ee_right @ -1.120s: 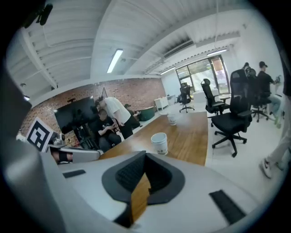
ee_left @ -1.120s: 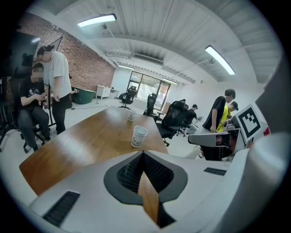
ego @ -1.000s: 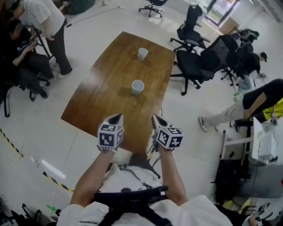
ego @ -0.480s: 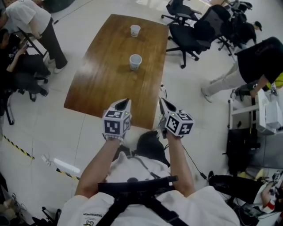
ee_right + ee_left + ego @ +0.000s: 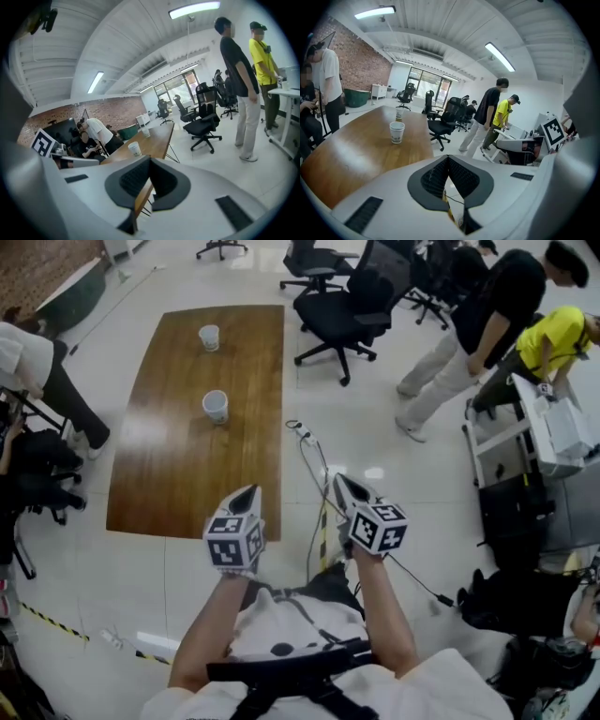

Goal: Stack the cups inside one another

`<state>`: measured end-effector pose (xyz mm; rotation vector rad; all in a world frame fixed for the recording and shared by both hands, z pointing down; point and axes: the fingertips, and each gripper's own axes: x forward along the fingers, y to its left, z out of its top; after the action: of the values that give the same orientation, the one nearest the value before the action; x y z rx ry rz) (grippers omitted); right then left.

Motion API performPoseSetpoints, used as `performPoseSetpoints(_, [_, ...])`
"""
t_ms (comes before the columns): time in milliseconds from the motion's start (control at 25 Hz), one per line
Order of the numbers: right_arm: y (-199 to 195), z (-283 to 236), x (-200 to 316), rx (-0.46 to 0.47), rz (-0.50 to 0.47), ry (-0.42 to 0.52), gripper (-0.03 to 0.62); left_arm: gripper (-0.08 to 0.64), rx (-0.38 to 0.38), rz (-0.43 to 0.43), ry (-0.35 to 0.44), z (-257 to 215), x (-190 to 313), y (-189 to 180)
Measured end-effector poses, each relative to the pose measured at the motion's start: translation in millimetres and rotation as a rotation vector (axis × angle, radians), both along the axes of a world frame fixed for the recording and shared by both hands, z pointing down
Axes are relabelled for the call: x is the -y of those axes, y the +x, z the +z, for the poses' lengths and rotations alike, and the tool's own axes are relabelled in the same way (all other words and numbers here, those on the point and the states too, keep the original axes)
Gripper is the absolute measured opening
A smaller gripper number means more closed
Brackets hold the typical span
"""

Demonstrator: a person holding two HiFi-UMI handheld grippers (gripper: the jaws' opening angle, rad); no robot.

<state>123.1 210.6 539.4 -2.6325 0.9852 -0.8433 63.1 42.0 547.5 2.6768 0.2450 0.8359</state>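
Both tools are shut and hold nothing. The left tool (image 5: 246, 493) and the right tool (image 5: 339, 486) each have their jaws pressed together, with no cup between them.

Two cups stand upright on the bench (image 5: 178, 493). The near cup (image 5: 215, 407) is about in the middle of the bench. The far cup (image 5: 208, 337) is close to the far end. They are well apart from each other and from both tools.

The tools are up by the near end of the bench, the right one out past its right edge, over the floor.

I think no cup is stacked yet, and the step is just getting to the cups.

Next, a tool must reach one cup, open wide, and close softly on its side. The cups look like paper and may squash.

Chairs (image 5: 347, 306) and people (image 5: 478, 324) are off to the right.
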Motion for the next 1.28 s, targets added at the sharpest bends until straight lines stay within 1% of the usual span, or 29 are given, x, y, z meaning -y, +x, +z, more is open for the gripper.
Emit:
performPoseSetpoints(80, [15,-1,-38,-0.008,0.004,-0.006,0.002,-0.005,0.001,0.004,0.012,0,-31,18])
performPoseSetpoints(160, [35,-5,-78,-0.014,-0.007,-0.011,0.002,-0.005,0.005,-0.015,0.012,1,-64,37])
performPoseSetpoints(320, [69,-9,-151,-0.006,-0.026,0.032,0.003,-0.005,0.034,-0.065,0.014,2,-126,67])
performPoseSetpoints(400, [81,-6,-173,0.008,-0.061,0.036,0.010,-0.005,0.045,-0.099,0.016,4,-145,80])
performPoseSetpoints(520, [96,1,-184,0.024,-0.136,0.029,0.017,-0.005,0.051,-0.180,0.015,5,-153,91])
performPoseSetpoints(640, [121,8,-176,0.039,-0.187,0.047,0.020,-0.005,0.060,-0.239,0.028,5,-150,102])
performPoseSetpoints(760, [140,19,-153,0.051,-0.239,0.041,0.035,-0.005,0.079,-0.291,0.035,12,-137,106])
performPoseSetpoints(840, [151,23,-127,0.041,-0.277,0.032,0.037,-0.005,0.084,-0.330,0.040,15,-117,106])
performPoseSetpoints(920, [168,24,-99,0.016,-0.318,0.011,0.038,-0.003,0.080,-0.367,0.039,17,-97,114])
performPoseSetpoints(1040, [198,19,-62,-0.016,-0.372,-0.034,0.044,-0.003,0.073,-0.422,0.015,20,-70,139])
performPoseSetpoints(1080, [207,18,-51,-0.024,-0.392,-0.051,0.058,-0.003,0.071,-0.436,0.006,21,-61,148])
performPoseSetpoints(1160, [228,13,-24,-0.048,-0.435,-0.085,0.063,-0.003,0.062,-0.467,-0.010,20,-40,163])
performPoseSetpoints(1240, [248,9,8,-0.068,-0.472,-0.107,0.087,-0.003,0.056,-0.496,-0.018,19,-17,174])
performPoseSetpoints(1280, [256,7,24,-0.075,-0.486,-0.112,0.089,-0.003,0.057,-0.505,-0.020,20,-8,176])
